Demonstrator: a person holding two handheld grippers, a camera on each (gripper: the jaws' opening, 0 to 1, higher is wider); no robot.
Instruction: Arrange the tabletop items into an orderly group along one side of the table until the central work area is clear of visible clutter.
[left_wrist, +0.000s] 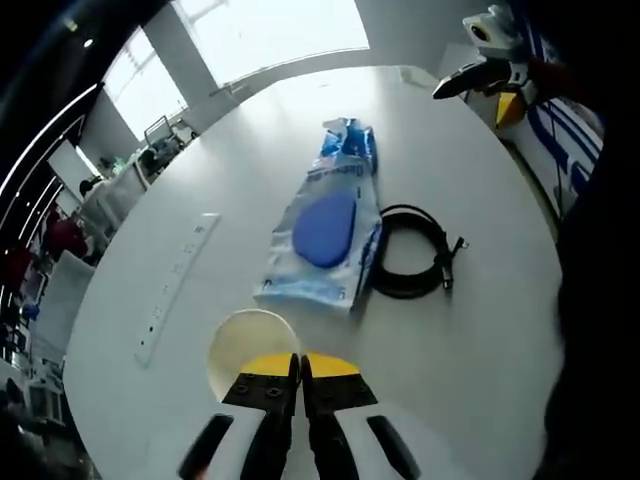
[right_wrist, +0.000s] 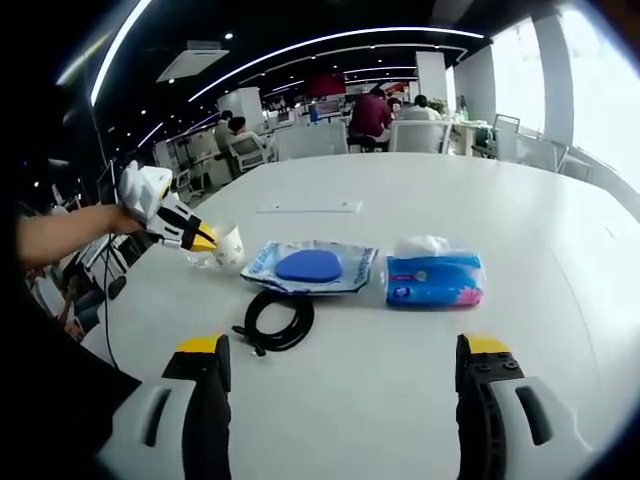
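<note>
cup (left_wrist: 250, 345): paper, light, crushable; left gripper (left_wrist: 299, 385) jaws pinched on its rim, at the table (left_wrist: 480, 340) edge nearest the person. take by rim only. pouch (right_wrist: 310, 266): soft, slippery film, mid-table. cable (right_wrist: 279, 319): coiled, limp, touching the pouch. tissue pack (right_wrist: 434, 274): soft, just beside the pouch. right gripper (right_wrist: 340, 385): jaws wide, empty. open room beyond the items.

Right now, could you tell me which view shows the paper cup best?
The right gripper view: the paper cup stands side-on at the left gripper, beside the blue packet. The left gripper view looks down into the cup, its near rim covered by that gripper's shut jaws.
</note>
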